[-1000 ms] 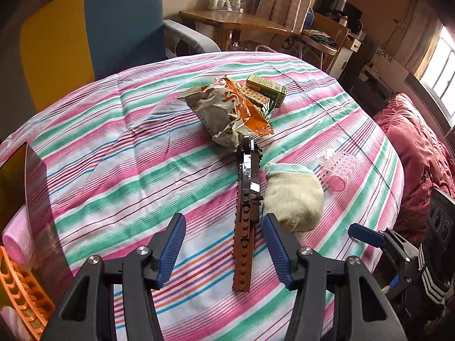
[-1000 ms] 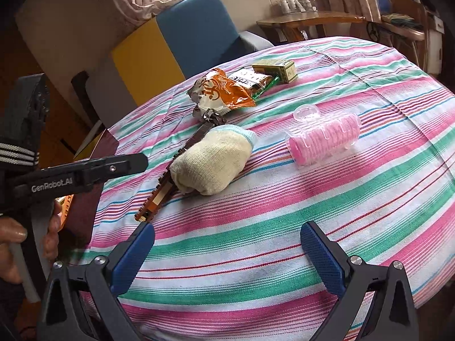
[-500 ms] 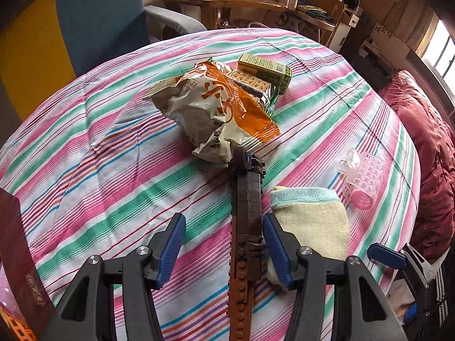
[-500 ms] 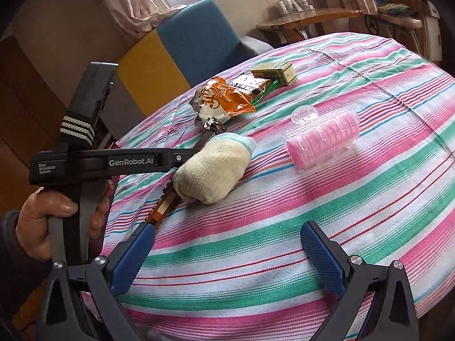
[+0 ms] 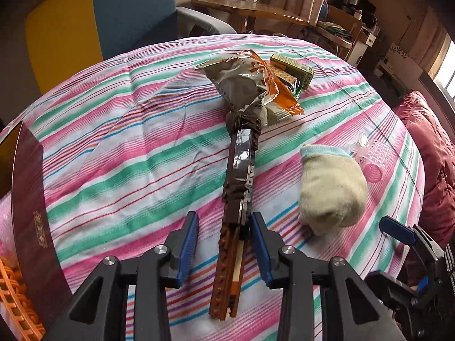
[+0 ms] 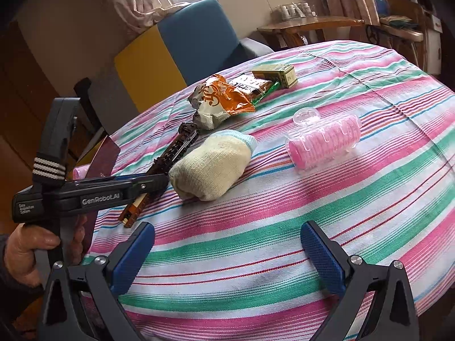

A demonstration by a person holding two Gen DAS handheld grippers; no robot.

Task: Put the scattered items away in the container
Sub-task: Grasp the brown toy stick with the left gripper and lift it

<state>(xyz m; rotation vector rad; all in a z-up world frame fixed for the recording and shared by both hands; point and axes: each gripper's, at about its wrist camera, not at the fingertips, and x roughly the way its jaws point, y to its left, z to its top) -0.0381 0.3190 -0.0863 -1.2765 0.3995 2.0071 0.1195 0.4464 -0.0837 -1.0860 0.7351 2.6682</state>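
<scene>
**Left claw closing around the brick strip on the striped counter**

The left wrist view looks straight down the long brown brick-built strip (image 5: 237,199), a studded bar of toy bricks, dark at its far end and orange-brown near the camera, lying flat on the striped cloth of the round counter (image 5: 113,147). The left claw (image 5: 224,236) straddles it with its jaws closing; the right blue pad sits against the strip's edge, while a gap shows on the left side, so the pads are not yet clamped on it. Only this view shows the dark red box wall (image 5: 34,199) at the left edge and an orange slatted plastic basket (image 5: 17,292) below it.

The right wrist view gives the side-on picture: a hand (image 6: 25,253) holding the black handle of the left tool, whose fingers reach down at the strip's near end. The right claw (image 6: 227,250) hovers wide open above bare cloth, with nothing between its textured blue pads.

Both views show the rolled cream knitted sock (image 6: 210,164) with a pale blue cuff just beside the strip, the pink ribbed hair roller (image 6: 324,142) in its clear plastic clip, the crinkled orange and grey snack bag (image 6: 219,99) touching the strip's far end, and beyond it a cracker packet (image 6: 253,85) and a small green carton (image 6: 278,74).
</scene>
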